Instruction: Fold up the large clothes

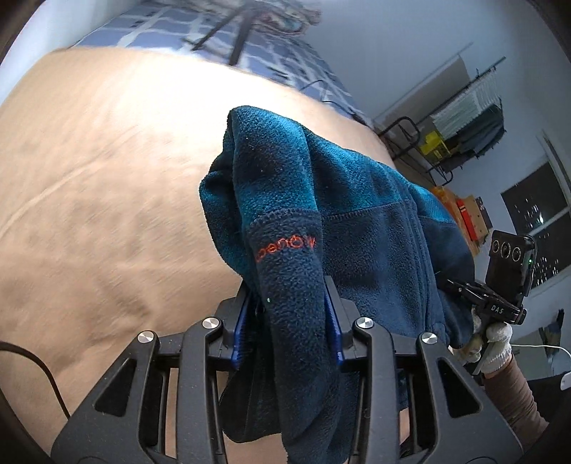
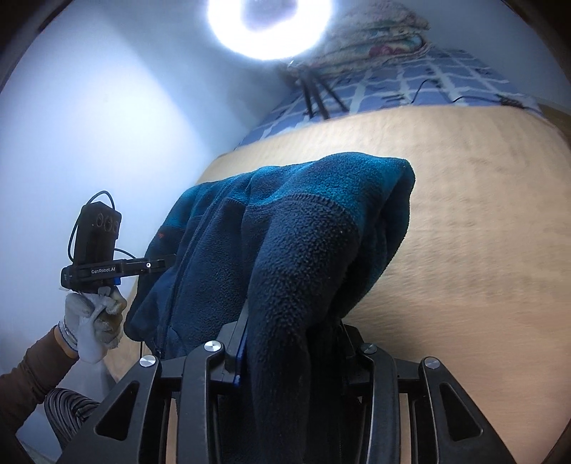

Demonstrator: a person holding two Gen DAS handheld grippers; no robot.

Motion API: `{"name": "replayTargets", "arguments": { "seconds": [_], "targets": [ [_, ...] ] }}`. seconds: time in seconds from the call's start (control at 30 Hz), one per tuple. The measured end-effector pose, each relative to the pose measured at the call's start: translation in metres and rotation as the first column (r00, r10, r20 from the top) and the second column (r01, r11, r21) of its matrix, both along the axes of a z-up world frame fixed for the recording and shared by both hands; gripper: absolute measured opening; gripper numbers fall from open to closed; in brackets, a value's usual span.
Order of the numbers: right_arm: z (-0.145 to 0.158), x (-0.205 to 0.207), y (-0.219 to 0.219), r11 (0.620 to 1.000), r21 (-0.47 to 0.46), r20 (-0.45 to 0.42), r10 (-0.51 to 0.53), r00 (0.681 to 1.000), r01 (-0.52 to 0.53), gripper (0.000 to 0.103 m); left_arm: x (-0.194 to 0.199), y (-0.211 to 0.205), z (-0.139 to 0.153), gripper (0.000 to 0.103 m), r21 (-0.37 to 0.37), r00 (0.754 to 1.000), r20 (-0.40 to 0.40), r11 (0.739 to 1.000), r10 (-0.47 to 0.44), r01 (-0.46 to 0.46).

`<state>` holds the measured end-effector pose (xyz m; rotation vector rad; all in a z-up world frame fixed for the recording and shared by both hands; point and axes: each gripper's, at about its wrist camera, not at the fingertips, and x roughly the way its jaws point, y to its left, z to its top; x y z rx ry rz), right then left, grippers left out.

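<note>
Two grippers share one load over the tan bedcover (image 1: 100, 185), the biggest thing in sight, which lies spread and bare beneath them, presumably as the flat surface the fold will be laid on. Above it hangs the fleece jacket (image 1: 357, 214), teal over navy, strung between the two tools and, as far as either camera shows, lifted clear of the cover; holding it at two points like this looks meant to let its weight pull it straight before it is set down. The left gripper (image 1: 289, 321) is clamped on a navy cuff end with orange stitched lettering, blue pads pressing from both sides. The right gripper (image 2: 285, 342) is likewise clenched on a thick navy roll of the fleece, though only its left pad shows, the other being buried under fabric. Each camera gives what the other lacks: the left wrist view shows the right tool from outside, held by a gloved hand (image 1: 494, 339), with a clothes rack (image 1: 467, 117) and a dark window (image 1: 535, 221) behind; the right wrist view shows the other gloved hand (image 2: 94, 321), a ring light (image 2: 271, 25) glaring overhead, and the checked sheet (image 2: 410, 85) with folded blankets (image 2: 378, 32) at the far end.
</note>
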<state>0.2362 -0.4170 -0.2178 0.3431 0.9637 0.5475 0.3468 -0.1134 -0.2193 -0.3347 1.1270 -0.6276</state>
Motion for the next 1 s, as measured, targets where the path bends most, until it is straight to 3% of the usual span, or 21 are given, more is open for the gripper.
{"name": "replayTargets", "arguments": {
  "seconds": [0.27,0.43,1.0],
  "targets": [
    [0.027,0.017,-0.069,0.991,-0.104,0.044,-0.081,0.996,0.085,0.037,0.039,-0.083,0.013,0.032,-0.009,0.995,0.063,0.997,-0.08,0.081],
    [0.038,0.047,-0.106,0.965,-0.209,0.066,-0.145,0.987,0.156,0.036,0.079,-0.148,0.014,0.032,-0.027,0.989,0.091,0.993,-0.115,0.118],
    [0.031,0.175,-0.23,0.876,-0.358,0.124,-0.298,0.946,0.323,0.035,0.208,-0.3,-0.005,0.032,-0.052,0.978,0.149,0.986,-0.148,0.157]
  ]
}}
